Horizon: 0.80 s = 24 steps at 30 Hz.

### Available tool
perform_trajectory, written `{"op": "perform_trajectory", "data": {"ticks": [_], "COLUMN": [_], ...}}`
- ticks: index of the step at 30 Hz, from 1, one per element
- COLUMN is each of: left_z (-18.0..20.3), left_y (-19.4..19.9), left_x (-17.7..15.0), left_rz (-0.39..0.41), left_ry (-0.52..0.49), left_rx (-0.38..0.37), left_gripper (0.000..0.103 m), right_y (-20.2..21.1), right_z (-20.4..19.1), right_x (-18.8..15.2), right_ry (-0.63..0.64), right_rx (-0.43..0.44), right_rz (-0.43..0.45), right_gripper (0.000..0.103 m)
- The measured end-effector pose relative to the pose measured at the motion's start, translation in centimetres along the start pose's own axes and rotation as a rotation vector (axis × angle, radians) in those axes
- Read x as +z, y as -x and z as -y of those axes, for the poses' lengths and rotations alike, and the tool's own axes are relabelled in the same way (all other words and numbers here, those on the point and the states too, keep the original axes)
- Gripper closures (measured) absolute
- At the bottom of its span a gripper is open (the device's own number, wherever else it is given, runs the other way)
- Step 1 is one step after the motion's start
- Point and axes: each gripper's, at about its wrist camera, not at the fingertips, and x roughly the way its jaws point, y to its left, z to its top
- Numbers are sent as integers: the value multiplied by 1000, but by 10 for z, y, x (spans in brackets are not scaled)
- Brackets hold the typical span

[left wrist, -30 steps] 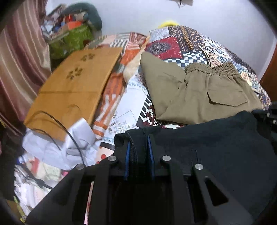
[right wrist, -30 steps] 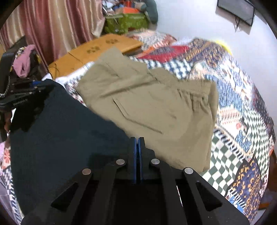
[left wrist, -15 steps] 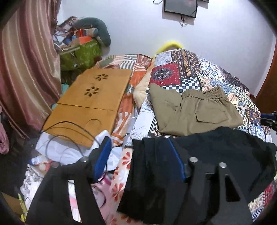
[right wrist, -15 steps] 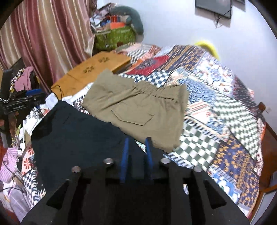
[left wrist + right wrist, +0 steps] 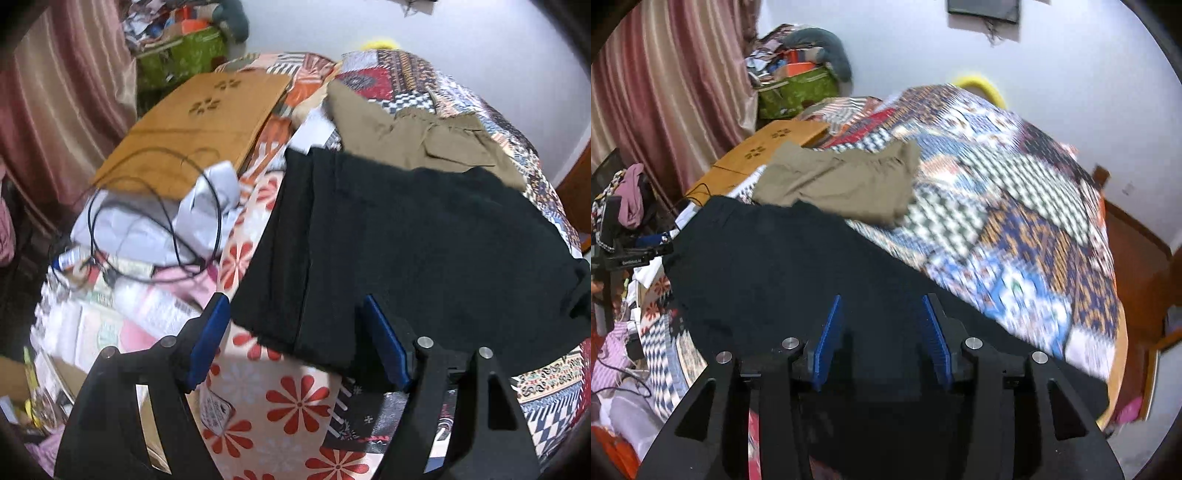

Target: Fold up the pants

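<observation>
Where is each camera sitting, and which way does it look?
Left wrist: sits on the left tool, looks down past its open blue pads at the folded black pants; wooden lap tray to the left.
Right wrist: sits on the right tool, open over the same pants.
Both views share the folded khaki shorts.

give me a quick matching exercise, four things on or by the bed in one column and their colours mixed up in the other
Things:
1. pants nearest the grippers
2. folded pants farther back
3. lap desk
4. bag by the curtain

Colours:
a. green
b. olive tan
c. black
d. light brown wood

Pairs: 1-c, 2-b, 3-d, 4-a
</observation>
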Motion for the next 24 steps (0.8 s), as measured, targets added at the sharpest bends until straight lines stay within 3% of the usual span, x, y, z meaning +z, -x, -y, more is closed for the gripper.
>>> {"op": "perform_trajectory", "data": {"ticks": [4, 9, 16, 24], "left_z": [-1, 7, 7, 12], "left_y": [-8, -8, -4, -5], "left_x": [-5, -6, -6, -8], "left_rz": [-14, 15, 45, 45], "left_ry": [42, 6, 4, -8], "left_rx": [-38, 12, 32, 67], "left_gripper": [50, 60, 66, 67], "right_y": [15, 41, 78, 76], "right_z": [32, 77, 138, 151], "right_x": [-36, -84, -152, -178], "right_ry": [-135, -315, -553, -687], "right_rx": [-50, -145, -298, -278], "right_rz": [4, 9, -30, -19], "right_gripper": [57, 57, 57, 57]}}
